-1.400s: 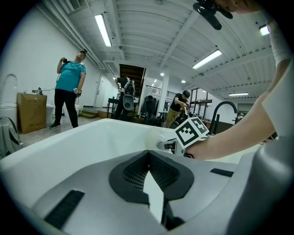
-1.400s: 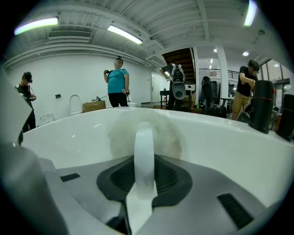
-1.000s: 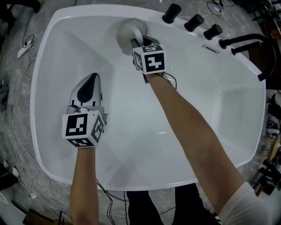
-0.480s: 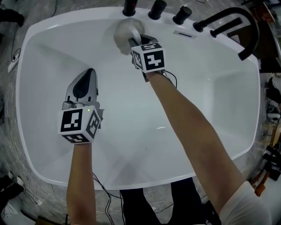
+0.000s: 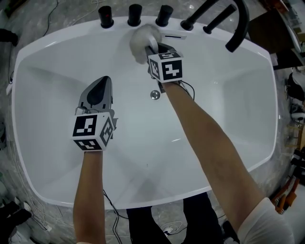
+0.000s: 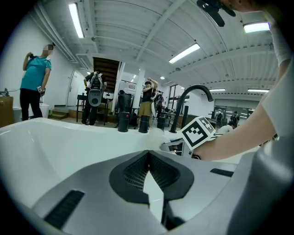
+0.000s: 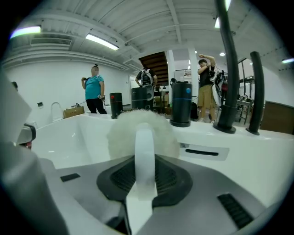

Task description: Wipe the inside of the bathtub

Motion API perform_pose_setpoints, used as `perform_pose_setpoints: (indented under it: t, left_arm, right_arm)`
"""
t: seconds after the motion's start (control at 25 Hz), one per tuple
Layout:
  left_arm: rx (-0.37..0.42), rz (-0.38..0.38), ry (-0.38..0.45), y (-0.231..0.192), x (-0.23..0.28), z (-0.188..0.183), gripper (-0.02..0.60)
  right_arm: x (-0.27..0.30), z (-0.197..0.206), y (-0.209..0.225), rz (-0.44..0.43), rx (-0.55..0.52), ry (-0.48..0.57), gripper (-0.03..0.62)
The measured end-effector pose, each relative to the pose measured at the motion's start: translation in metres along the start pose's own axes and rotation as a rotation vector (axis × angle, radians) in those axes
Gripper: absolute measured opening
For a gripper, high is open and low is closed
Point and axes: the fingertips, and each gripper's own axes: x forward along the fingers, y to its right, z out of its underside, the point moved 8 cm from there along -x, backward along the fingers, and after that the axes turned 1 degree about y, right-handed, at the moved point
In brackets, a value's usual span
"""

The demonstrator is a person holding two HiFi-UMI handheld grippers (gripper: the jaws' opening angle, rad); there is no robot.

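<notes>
Two tools are inside the white bathtub (image 5: pixel 52 71). The right tool (image 5: pixel 151 48) is clamped on the white handle (image 7: pixel 144 151) of a fluffy white pad (image 5: pixel 142 37), which lies against the tub wall just beyond the drain (image 5: pixel 155 95), below three black knobs (image 5: pixel 135 14). The left tool (image 5: pixel 101 86), jaws closed together with nothing between them, is over the tub floor left of the drain. A black faucet (image 5: pixel 238 21) arches beyond the drain, to its right.

Left gripper (image 5: pixel 103 82) hovers with fingers together; outstretched right gripper (image 5: pixel 153 49) clamps the duster (image 5: pixel 141 38).
</notes>
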Motion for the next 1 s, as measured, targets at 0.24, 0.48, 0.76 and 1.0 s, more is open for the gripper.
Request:
perform_pose_setpoints:
  t: [0.24, 0.48, 0.76, 1.0]
  left_arm:
    - [0.028, 0.028, -0.021, 0.041, 0.043, -0.01, 0.011]
    - [0.046, 0.046, -0.031, 0.084, 0.065, -0.016, 0.011]
    - [0.052, 0.039, -0.048, 0.13, 0.089, -0.012, 0.011]
    - [0.063, 0.048, -0.048, 0.168, 0.104, -0.011, 0.011]
  right_arm:
    - [-0.024, 0.01, 0.049, 0.029, 0.032, 0.0, 0.094]
    - [-0.046, 0.019, 0.093, 0.05, 0.053, 0.001, 0.094]
    - [-0.063, 0.032, 0.141, 0.037, 0.051, 0.009, 0.094]
    - [-0.084, 0.044, 0.179, 0.044, 0.046, 0.011, 0.094]
